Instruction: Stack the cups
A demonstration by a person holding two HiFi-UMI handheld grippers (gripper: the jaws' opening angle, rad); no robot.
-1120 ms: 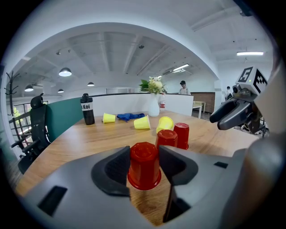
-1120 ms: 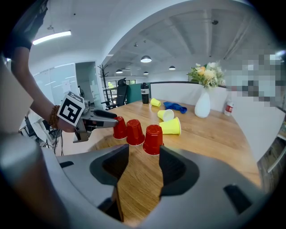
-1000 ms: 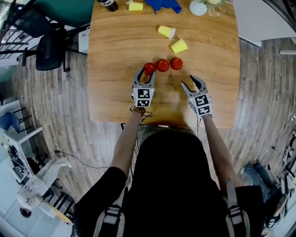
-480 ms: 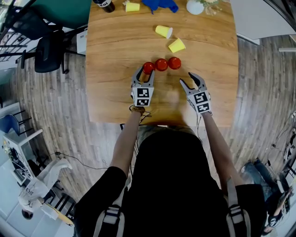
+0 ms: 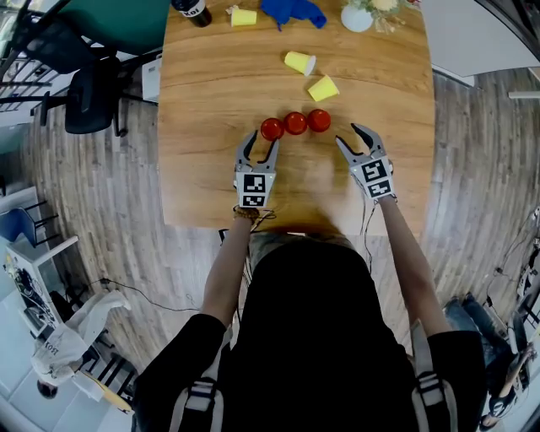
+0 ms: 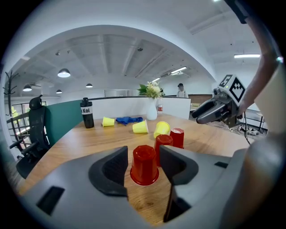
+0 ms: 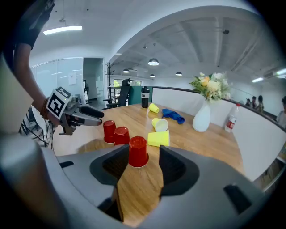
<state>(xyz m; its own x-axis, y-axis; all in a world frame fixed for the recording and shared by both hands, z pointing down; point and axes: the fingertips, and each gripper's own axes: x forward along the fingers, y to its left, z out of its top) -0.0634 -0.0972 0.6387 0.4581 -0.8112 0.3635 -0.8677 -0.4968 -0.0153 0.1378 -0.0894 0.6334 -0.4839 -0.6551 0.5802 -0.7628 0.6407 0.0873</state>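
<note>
Three red cups stand upside down in a row across the table's middle: left [image 5: 272, 128], middle [image 5: 295, 123], right [image 5: 319, 120]. My left gripper [image 5: 259, 145] is open, just short of the left red cup [image 6: 144, 164], which stands in line with the gap and untouched. My right gripper [image 5: 353, 137] is open to the right of the row. Its jaws line up with the right red cup [image 7: 138, 151], which stands a little beyond the tips. Two yellow cups [image 5: 299, 62] [image 5: 324, 87] lie on their sides behind the row. A third yellow cup [image 5: 244, 16] is at the far edge.
Along the far edge of the wooden table [image 5: 202, 169] are a black bottle [image 5: 192, 8], a blue cloth [image 5: 291, 10] and a white vase with flowers [image 5: 358, 15]. A dark chair [image 5: 89, 93] stands on the floor to the left. The table's near edge is close behind both grippers.
My left gripper has drawn back toward me, so the left red cup now stands beyond its tips. My right gripper has shifted a little right and forward. The cups have not moved.
</note>
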